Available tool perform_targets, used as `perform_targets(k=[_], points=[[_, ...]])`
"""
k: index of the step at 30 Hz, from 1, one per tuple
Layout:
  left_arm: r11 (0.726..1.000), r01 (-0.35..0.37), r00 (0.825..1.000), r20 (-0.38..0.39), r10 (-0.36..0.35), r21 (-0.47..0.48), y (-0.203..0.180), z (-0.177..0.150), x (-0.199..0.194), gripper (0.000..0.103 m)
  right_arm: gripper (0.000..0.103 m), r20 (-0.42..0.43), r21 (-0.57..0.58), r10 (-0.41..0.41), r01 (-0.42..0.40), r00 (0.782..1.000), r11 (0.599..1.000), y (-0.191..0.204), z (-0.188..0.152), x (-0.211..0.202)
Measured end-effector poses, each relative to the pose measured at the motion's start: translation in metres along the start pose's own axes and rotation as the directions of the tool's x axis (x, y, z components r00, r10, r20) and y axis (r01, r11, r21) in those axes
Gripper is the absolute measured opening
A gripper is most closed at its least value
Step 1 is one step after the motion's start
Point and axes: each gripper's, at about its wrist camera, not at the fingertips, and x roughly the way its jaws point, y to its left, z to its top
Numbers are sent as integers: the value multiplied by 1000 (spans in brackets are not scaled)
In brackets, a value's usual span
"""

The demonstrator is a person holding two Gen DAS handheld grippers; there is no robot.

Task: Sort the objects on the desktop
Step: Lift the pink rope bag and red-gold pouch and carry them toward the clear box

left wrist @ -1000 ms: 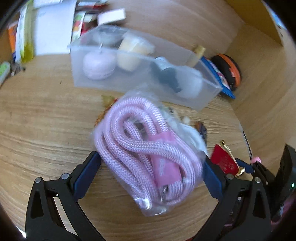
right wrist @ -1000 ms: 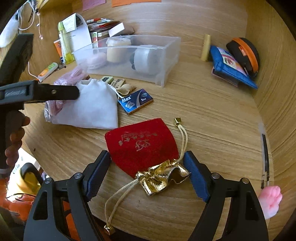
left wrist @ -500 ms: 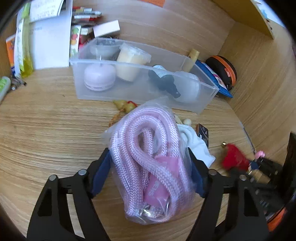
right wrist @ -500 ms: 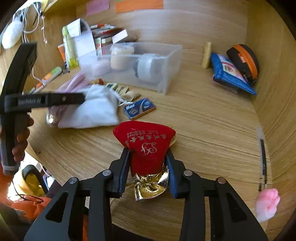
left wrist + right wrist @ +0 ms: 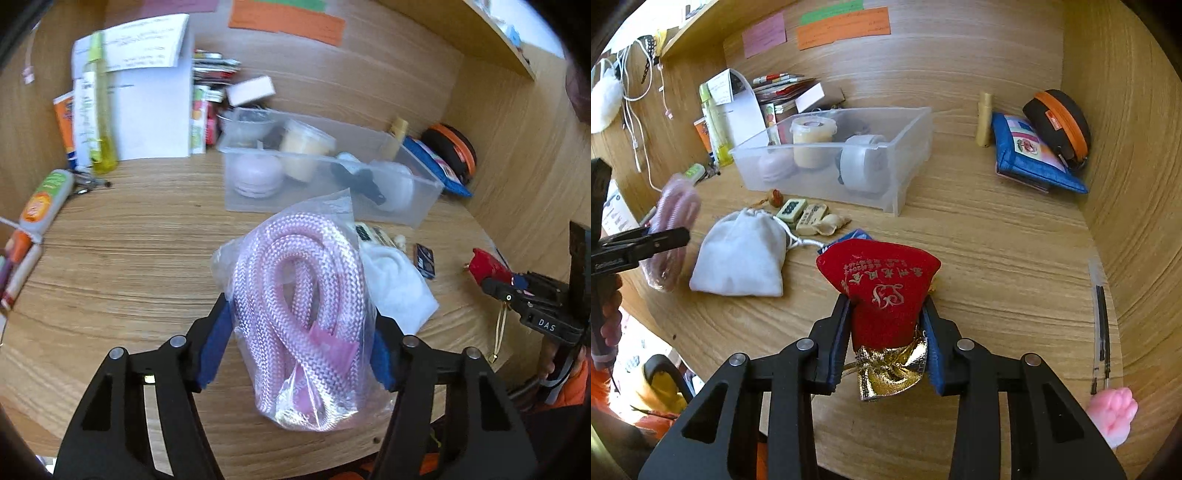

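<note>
Left wrist view: The left gripper (image 5: pixel 301 345) is clamping a clear bag of pink rope (image 5: pixel 306 314) between its 2 blue pads, its jaws having just been closing on the bag, which is hanging above the wooden desk (image 5: pixel 140 251) in front of the clear plastic bin (image 5: pixel 421 199).
Left wrist view, carry: The film is slippery and the rope is bulging loosely, so the person is probably best off keeping the squeeze steady and the bag's open top upward.
Left wrist view, target: The bin is already holding a tub and a lilac round case, leaving little free room; judging a gap before lowering looks wise.
Right wrist view: The right gripper (image 5: pixel 888 347) is pinching a red drawstring pouch (image 5: pixel 886 291) at its neck just above the gold cuff, jaws narrow and pressed on the fabric.
Right wrist view, surroundings: A white pouch (image 5: pixel 740 256) and 2 mahjong tiles (image 5: pixel 801 214) are lying between the red pouch and the bin.
Right wrist view, carry: The trailing cord could be snagging on the small items, so a clear lift over them seems the safer path.
Both hands: With 2 loads heading the same way, going 1 at a time should be avoiding a clash.
</note>
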Motion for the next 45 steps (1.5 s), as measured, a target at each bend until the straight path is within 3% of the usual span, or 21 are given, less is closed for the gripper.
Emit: perform_targets(k=[4,9,10,12,15,18,22,25,29,30,33,36,37,39,45], points=[[999,-35,999,35,36,-14,7,6,-9,61,33,25,12,8,-8,1000,1000,0,10,-3],[1000,-25,996,83,26,-14,3,17,-12,58,33,70,8,3,-3,998,1000,3,30,-9],[1000,-21,995,93,22,-9,1,20,-12,56,33,79,6,0,0,997,1000,3,34,-10],[1000,-15,995,103,14,6,-3,27,-12,35,33,97,-2,-2,2,995,1000,5,40,-12],[1000,6,993,116,-9,26,-6,38,-11,33,33,124,-14,-2,4,992,1000,9,51,-15],[999,-20,995,99,16,44,-7,44,1,33,33,139,-20,4,-1,990,1000,10,62,-15],[999,-23,1000,12,22,40,-2,45,27,33,33,140,-26,21,-17,990,1000,13,70,-12],[997,-34,999,-2,34,66,-4,49,38,34,33,132,-25,33,-30,991,999,14,71,-7],[998,15,998,-59,-11,67,-3,57,56,66,33,116,-10,43,-42,992,999,12,75,1],[997,28,997,-80,-22,73,-3,59,63,70,33,113,-7,48,-48,992,999,11,76,2],[994,17,993,-122,-4,108,-3,64,81,70,33,110,-6,54,-54,992,999,11,77,5],[991,55,987,-159,-35,124,-3,70,96,69,33,105,-11,58,-57,993,998,12,79,8],[990,71,985,-167,-50,124,-4,71,99,68,33,103,-13,59,-58,993,998,13,80,9],[983,114,980,-179,-88,141,-8,74,102,53,33,99,-15,62,-61,993,998,15,82,12],[978,106,987,-137,-82,178,-16,76,87,22,33,105,-33,62,-59,993,998,22,90,14]])
